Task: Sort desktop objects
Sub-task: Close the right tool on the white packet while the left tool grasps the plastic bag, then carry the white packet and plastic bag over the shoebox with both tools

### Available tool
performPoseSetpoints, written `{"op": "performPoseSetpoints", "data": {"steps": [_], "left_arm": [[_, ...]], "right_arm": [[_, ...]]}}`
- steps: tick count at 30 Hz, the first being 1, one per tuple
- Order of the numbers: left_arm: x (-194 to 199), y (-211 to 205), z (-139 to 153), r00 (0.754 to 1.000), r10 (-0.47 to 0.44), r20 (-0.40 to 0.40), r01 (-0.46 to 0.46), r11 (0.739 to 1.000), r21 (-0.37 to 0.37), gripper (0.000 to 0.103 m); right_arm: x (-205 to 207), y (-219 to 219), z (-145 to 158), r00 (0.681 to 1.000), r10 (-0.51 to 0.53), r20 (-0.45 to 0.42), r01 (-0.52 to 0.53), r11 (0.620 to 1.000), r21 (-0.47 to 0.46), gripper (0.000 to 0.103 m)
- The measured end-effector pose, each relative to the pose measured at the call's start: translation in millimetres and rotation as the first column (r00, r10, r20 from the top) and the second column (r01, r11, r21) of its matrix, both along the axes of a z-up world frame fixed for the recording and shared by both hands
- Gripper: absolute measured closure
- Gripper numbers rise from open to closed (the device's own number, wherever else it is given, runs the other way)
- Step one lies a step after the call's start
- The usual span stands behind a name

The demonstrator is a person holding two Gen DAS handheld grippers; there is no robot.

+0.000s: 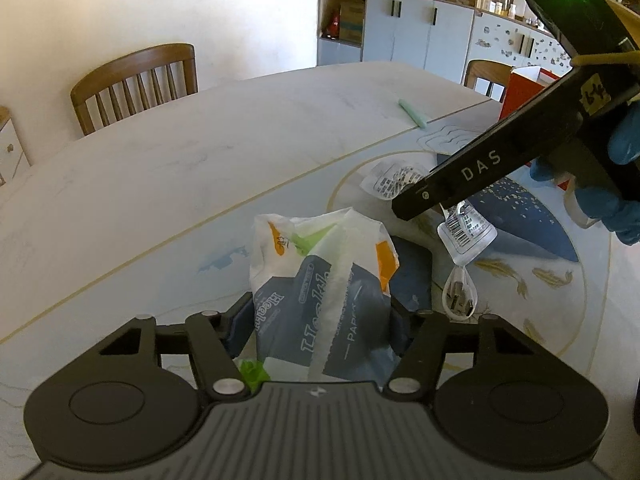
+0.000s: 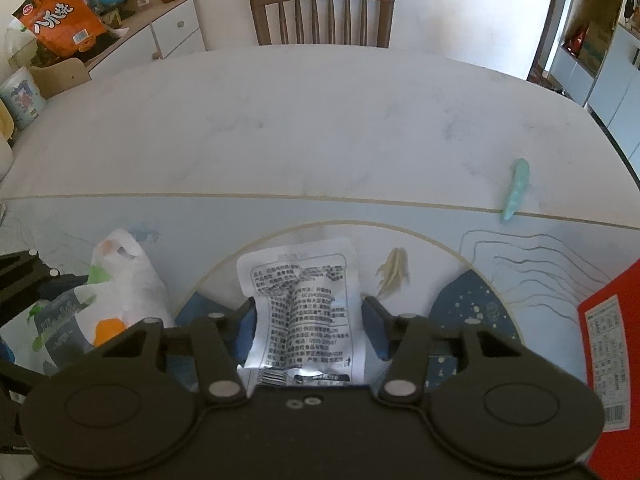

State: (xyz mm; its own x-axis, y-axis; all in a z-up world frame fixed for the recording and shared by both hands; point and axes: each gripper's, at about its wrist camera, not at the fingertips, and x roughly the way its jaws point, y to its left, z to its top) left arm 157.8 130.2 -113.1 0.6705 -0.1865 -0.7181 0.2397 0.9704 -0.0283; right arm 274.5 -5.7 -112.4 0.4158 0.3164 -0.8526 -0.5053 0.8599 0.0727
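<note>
A white and grey tissue pack point(image 1: 320, 264) stands between the fingers of my left gripper point(image 1: 320, 312), whose pads press its sides; the same pack point(image 2: 120, 280) shows at the left of the right wrist view. My right gripper point(image 2: 308, 316) is shut on a white printed sachet point(image 2: 300, 276), which buckles down its middle between the pads. In the left wrist view, the right gripper point(image 1: 432, 196) reaches in from the upper right, held by a blue-gloved hand point(image 1: 624, 144). The sachet's ends point(image 1: 392, 184) stick out around its finger.
A coiled white USB cable point(image 1: 460, 292) lies on the illustrated mat point(image 2: 472, 304) just right of the tissue pack. A pale green stick point(image 2: 516, 188) rests at the mat's far edge. A red box point(image 2: 608, 360) stands at the right. Wooden chairs point(image 2: 324, 12) line the table's far side.
</note>
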Motion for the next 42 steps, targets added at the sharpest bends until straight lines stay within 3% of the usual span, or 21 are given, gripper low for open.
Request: {"op": "performPoseSetpoints", "data": {"steps": [16,29,42], "left_arm": [[-13,-10,34,0.999,0.050,0.018,-0.049,0.999,-0.020,0.039],[-29,-20,71,0.987,0.160,0.005,-0.159,0.986,-0.044,0.039],[-54,-54,112,0.976,0.217,0.001,-0.216,0.973,-0.076,0.039]], "right_arm": [[-24,-28,47,0.999,-0.008,0.034,0.005,0.998,0.068,0.049],[-51,-65,76,0.999,0.005,0.052,-0.011,0.992,0.126,0.049],[-70,-114,107,0.997,-0.003,0.075,-0.010,0.986,0.166,0.049]]}}
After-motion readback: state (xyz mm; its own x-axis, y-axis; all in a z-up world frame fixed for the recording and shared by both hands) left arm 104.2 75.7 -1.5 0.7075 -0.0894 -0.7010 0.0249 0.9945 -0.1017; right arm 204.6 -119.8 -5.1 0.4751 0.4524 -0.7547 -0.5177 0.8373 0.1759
